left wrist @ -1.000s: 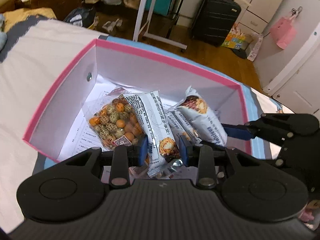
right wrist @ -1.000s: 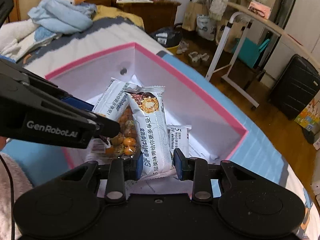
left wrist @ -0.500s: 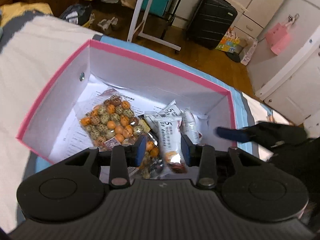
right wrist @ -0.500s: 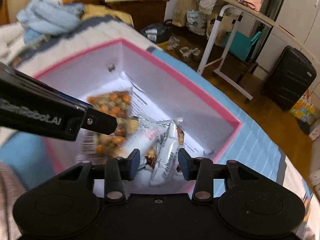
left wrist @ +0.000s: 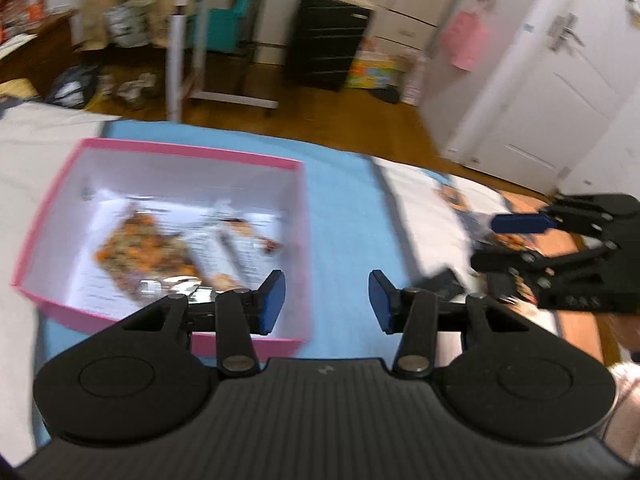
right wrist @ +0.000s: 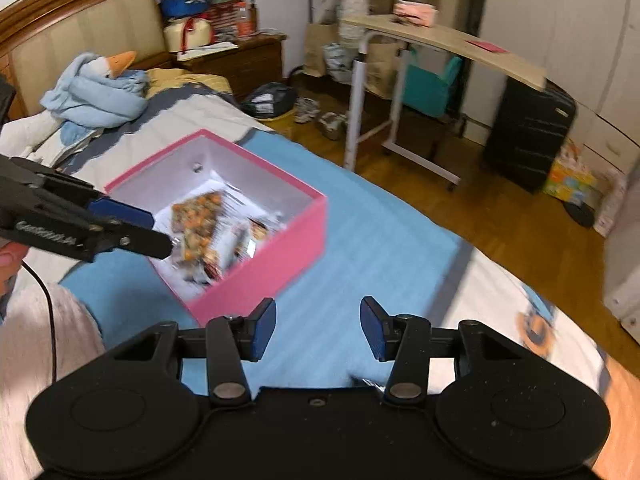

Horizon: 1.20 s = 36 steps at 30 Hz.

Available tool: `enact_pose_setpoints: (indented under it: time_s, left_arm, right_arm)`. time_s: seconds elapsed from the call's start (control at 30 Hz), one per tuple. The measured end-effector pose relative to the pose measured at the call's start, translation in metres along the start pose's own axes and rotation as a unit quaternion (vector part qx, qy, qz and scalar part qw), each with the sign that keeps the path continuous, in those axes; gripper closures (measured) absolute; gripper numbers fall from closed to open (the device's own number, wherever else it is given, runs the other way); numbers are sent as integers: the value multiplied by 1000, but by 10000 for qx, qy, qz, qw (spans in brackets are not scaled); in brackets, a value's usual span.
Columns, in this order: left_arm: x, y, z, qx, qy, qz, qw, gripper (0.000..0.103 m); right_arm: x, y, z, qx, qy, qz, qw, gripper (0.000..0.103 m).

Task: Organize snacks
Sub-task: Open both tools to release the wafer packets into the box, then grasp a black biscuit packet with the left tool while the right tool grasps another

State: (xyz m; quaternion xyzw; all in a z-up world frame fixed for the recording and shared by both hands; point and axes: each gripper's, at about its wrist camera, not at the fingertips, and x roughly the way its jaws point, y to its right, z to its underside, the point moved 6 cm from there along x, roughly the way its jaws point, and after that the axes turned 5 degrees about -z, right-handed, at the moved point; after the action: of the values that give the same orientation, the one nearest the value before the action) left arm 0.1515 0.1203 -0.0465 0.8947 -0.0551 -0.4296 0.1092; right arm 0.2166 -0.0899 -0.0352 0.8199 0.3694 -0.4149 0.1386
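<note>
- Leftmost, the pink box (left wrist: 168, 152) sits on the blue sheet (left wrist: 344, 216), and the snacks already lie inside it: a clear bag of orange-and-green coated nuts (left wrist: 140, 248) beside white wrapped snack bars (left wrist: 236, 252), all blurred.
- Next, the left gripper (left wrist: 327, 306) hangs over the box's near right corner, its blue pads spread wide with nothing between them.
- Further right, the right gripper (right wrist: 318, 328) hovers over bare blue sheet just beside the box, its jaws likewise wide apart and empty.
- At the far right of the left wrist view, a dark packet (left wrist: 442, 284) and other small items lie near the right gripper, too smeared to identify; these are probably the next snacks to collect.
- Risk, as a judgement: both views are motion-blurred, so a quick reach could misjudge the target and pinch the sheet instead.
- Another risk: the two grippers work close together and could collide, or a low pass could clip the box wall and shove it.
</note>
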Motion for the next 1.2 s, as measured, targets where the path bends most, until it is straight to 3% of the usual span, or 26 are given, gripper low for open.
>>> enact_pose_setpoints:
  time_s: [0.13,0.33,0.57,0.77,1.0,1.2]
  left_arm:
    - [16,37,12,41,-209,593,9980,56]
    - [56,74,27,-114,-624,904,9939,56]
    - [126,101,46,-474,-1006,899,9897,58]
    - [168,93,72,-842,-1198,700,9867,58]
    - [197,90,86,-964,-1138,618,9869,60]
    - [209,100,88,-464,-680,383,9959,67]
  right_arm:
    - [0,29,24,216,-150,70,9996,50]
    - [27,78,60,864,-285,-41,9958,51]
    - [82,125,103,1818,-693,-72,9809,51]
    - [110,129,114,1455,-958,109,9847,51]
    - [130,125,121,1337,-1126,51,9846,49]
    - [132,136,125,1966,-1194,-109,9731,43]
